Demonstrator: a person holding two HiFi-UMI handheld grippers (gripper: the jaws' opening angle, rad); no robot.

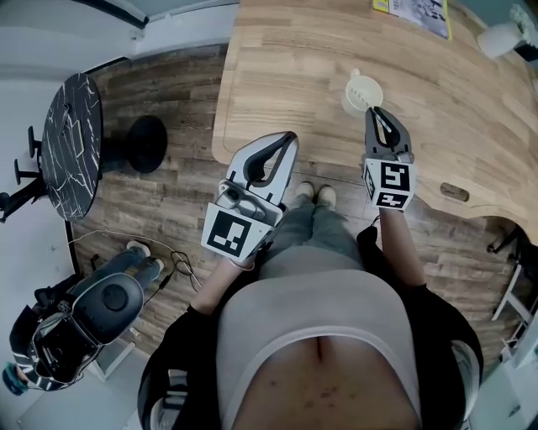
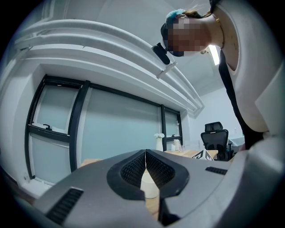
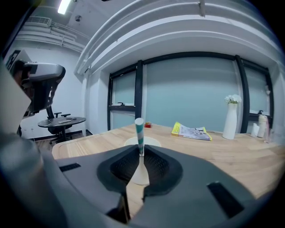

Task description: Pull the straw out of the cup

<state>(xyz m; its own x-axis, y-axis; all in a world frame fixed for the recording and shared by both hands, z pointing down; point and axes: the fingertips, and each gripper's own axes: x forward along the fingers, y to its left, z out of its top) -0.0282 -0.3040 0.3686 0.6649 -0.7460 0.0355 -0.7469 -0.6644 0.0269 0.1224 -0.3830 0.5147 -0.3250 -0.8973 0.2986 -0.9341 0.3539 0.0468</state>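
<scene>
A white paper cup (image 1: 361,91) stands on the wooden table (image 1: 303,59) near its front edge. In the right gripper view a teal-and-white striped straw (image 3: 139,131) rises upright from between the jaw tips, with the cup (image 3: 149,141) just behind. My right gripper (image 1: 376,115) (image 3: 141,152) is at the cup's near rim, shut on the straw. My left gripper (image 1: 291,137) (image 2: 145,152) hovers at the table's edge to the left, shut with nothing in it. The cup (image 2: 149,187) shows through the hollow behind its jaws.
A yellow booklet (image 1: 412,13) (image 3: 191,132) lies at the table's far side, and a white vase (image 3: 230,116) stands to the right. A round black table (image 1: 71,143) and an office chair (image 1: 84,319) stand on the floor at left.
</scene>
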